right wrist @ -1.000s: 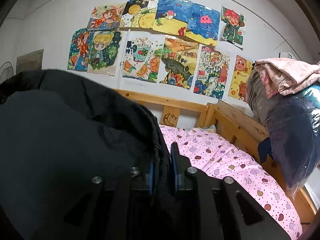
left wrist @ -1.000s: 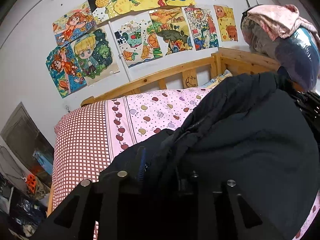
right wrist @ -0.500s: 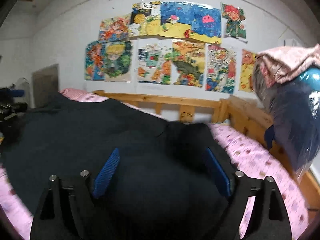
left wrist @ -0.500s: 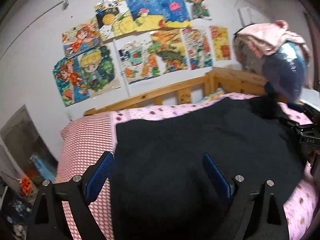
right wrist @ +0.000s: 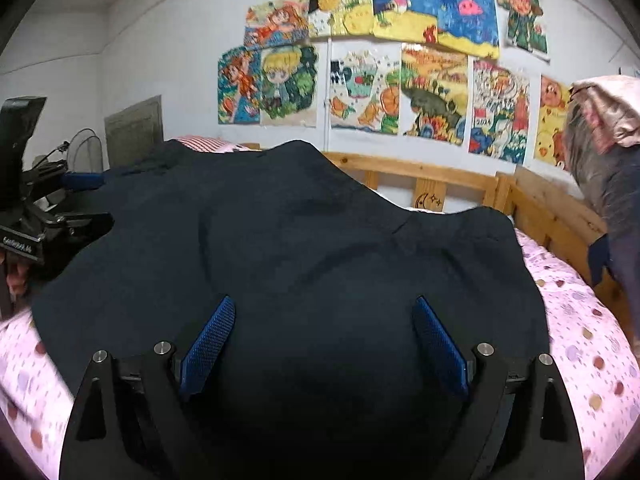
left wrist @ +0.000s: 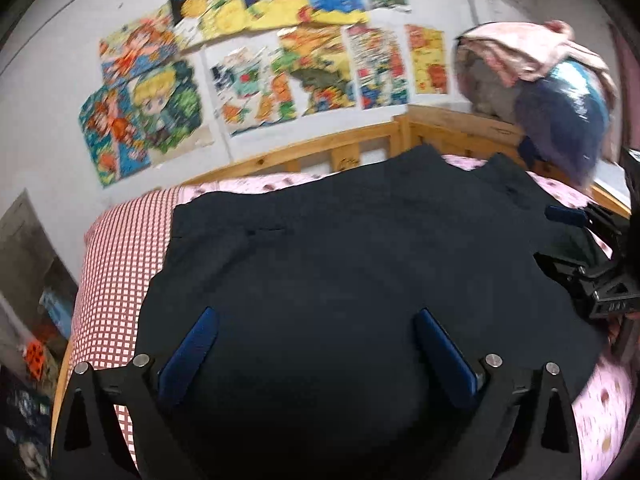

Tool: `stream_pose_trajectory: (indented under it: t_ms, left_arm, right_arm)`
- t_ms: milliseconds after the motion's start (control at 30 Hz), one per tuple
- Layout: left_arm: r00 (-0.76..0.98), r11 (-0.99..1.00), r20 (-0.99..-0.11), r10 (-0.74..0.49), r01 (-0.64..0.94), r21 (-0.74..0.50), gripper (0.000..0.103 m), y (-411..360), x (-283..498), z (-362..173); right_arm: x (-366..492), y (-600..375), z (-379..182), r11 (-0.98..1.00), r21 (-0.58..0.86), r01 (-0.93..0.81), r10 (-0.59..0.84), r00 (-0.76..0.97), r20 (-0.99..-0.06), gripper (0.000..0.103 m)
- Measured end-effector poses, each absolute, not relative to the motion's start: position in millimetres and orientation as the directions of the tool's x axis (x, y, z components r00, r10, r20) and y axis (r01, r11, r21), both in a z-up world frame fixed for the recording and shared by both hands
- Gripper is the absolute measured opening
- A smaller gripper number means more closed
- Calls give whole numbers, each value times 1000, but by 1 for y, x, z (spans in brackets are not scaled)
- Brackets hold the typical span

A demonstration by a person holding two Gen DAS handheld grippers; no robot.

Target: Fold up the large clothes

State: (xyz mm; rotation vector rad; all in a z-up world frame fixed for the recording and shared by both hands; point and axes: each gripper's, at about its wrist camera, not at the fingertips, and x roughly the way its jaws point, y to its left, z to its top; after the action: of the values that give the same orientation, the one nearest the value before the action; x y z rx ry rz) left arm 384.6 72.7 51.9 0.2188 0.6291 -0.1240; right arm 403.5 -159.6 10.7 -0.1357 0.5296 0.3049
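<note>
On the pink spotted bedsheet (right wrist: 580, 320), dark navy fabric garment (left wrist: 340, 260) lies flat; left gripper (left wrist: 316, 344) and right gripper (right wrist: 324, 336) both gape wide, empty. Risk: a shallow pinch grabs one layer, skewing the fold.

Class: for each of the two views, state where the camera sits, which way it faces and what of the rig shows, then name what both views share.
Left wrist: on the left gripper, facing the headboard across the dark garment; its open blue pads frame it, the right gripper at the right edge.
Right wrist: on the right gripper, facing likewise; open pads, the left gripper at the left edge.
Shared: garment, pink bedsheet, wall drawings.
</note>
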Motion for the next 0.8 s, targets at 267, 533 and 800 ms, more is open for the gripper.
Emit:
stream_pose_trajectory:
  t_ms: [267,533,800]
  left_arm:
    - [770,975,-627,118,31,222,103,79,433,44]
    - [724,995,-683,95,-40,96,103,112,473,31]
    - [702,989,-709,-56,-60,-138,103,146,480,-2]
  right_arm:
    - [485,-142,6,957,-81,-278,170,768,-618,88]
    - [528,-150,-17,981,-50,-185,103,731,-675,95]
    - [540,-164,-50,977,104,-188,206,681,-703,102]
